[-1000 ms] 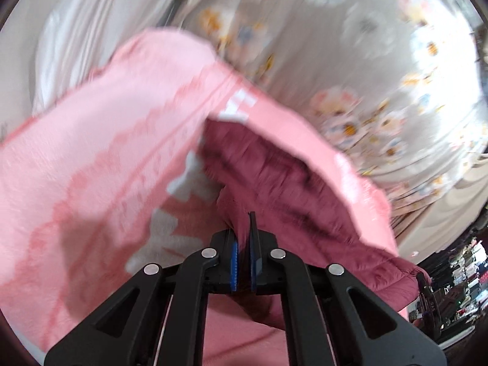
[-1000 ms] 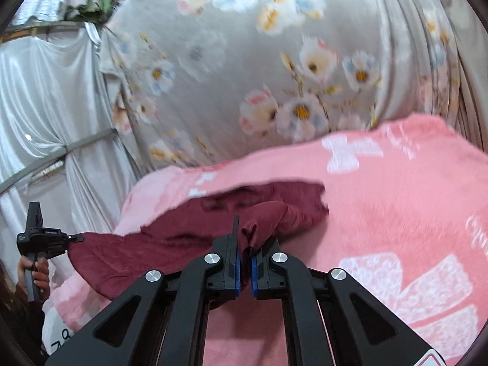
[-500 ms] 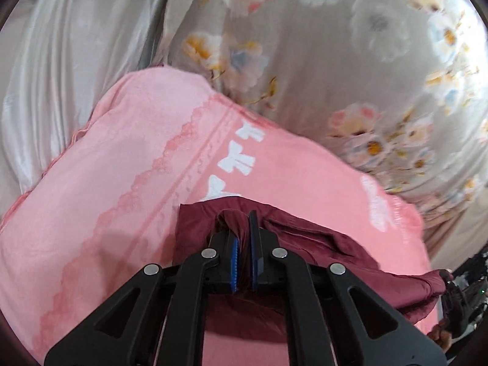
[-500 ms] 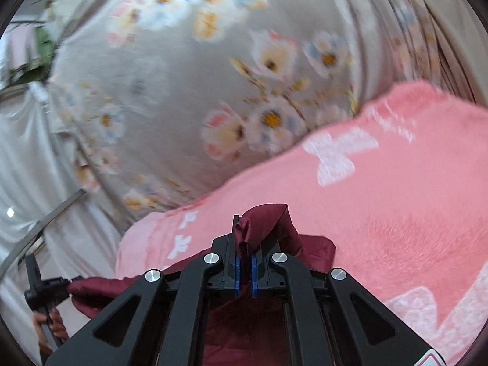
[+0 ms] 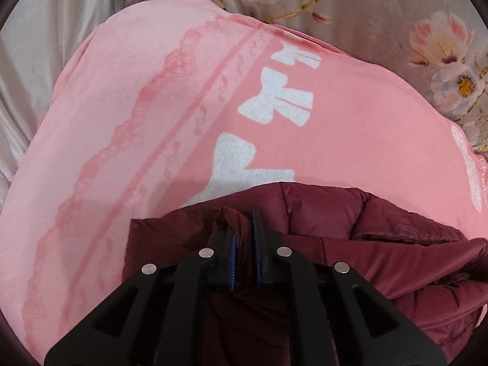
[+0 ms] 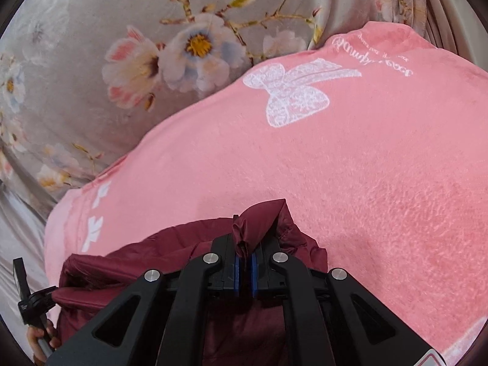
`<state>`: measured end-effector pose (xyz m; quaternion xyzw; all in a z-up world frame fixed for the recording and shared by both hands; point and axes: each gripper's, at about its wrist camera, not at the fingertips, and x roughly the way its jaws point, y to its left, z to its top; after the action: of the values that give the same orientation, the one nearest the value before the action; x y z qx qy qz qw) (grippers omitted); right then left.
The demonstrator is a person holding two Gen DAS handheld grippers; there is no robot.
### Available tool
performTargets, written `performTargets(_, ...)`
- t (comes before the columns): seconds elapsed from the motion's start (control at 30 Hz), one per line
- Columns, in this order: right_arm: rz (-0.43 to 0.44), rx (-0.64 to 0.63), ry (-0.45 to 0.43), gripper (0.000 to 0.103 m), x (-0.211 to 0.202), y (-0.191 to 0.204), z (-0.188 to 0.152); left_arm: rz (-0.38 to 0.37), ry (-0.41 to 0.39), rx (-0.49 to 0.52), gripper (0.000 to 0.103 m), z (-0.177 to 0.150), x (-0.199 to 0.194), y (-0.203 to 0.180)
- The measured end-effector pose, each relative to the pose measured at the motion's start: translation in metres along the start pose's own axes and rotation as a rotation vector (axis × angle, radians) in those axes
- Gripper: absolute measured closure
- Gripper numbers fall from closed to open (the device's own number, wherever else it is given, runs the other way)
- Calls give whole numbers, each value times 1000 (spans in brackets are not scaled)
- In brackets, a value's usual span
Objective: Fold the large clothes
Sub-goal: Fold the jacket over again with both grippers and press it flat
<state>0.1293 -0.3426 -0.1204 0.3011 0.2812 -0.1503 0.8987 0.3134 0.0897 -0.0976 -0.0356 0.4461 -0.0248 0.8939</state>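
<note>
Both my hand-held grippers sink, laying the puffy maroon quilted jacket [image 5: 381, 244] onto the pink fleece bow-print blanket [image 5: 152, 122]. Left hand-held gripper [image 5: 244, 244] has just been loosening, fabric between its pads; right hand-held gripper [image 6: 245, 251] pinches a fold. I should release flat, edges aligned.

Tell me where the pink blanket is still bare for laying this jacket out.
Bare pink blanket lies beyond the maroon jacket, up to the lace bow and floral sheet. In the left view, blanket is bare between the lace stripe and white bows. The near edge is crowded: jacket under both grippers.
</note>
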Motion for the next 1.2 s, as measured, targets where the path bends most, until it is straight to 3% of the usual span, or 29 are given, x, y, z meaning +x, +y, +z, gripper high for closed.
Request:
performTargets(0.13,-7,5,27,96,12,-2,2,-9,-22,2,93,-1,5,-4)
performTargets(0.23,20,5,8,92,-1,-1,11,-52,-17,-38,90,5,0,4)
performTargets(0.3,55,11,-35,81,-22,-2,16,-117,-42,-80,82,12,-22,17)
performTargets(0.37,66,8,-113,68,-51,0,18,-158,-85,-105,55,17,-45,27)
performTargets(0.4,64,-4,-163,57,-67,1,17,-120,-143,-118,22,19,-64,34)
performTargets(0.43,60,-19,-200,55,-80,4,16,-75,-225,-120,10,19,-84,39)
performTargets(0.47,61,-32,-214,55,-88,8,15,-45,-287,-105,10,19,-102,41)
performTargets(0.57,89,-95,-159,58,-90,31,8,-34,-305,-53,15,21,-125,32)
performTargets(0.73,133,-256,-18,92,-51,95,-11,-112,-223,130,31,10,-119,-44)
performTargets(0.8,120,-303,17,98,-35,113,-18,-117,-186,189,31,1,-107,-72)
performTargets(0.97,119,-394,135,99,13,156,-30,-138,-55,242,36,-16,-56,-118)
performTargets(1.2,90,-426,237,99,67,168,-42,-78,-33,237,36,-18,-14,-132)
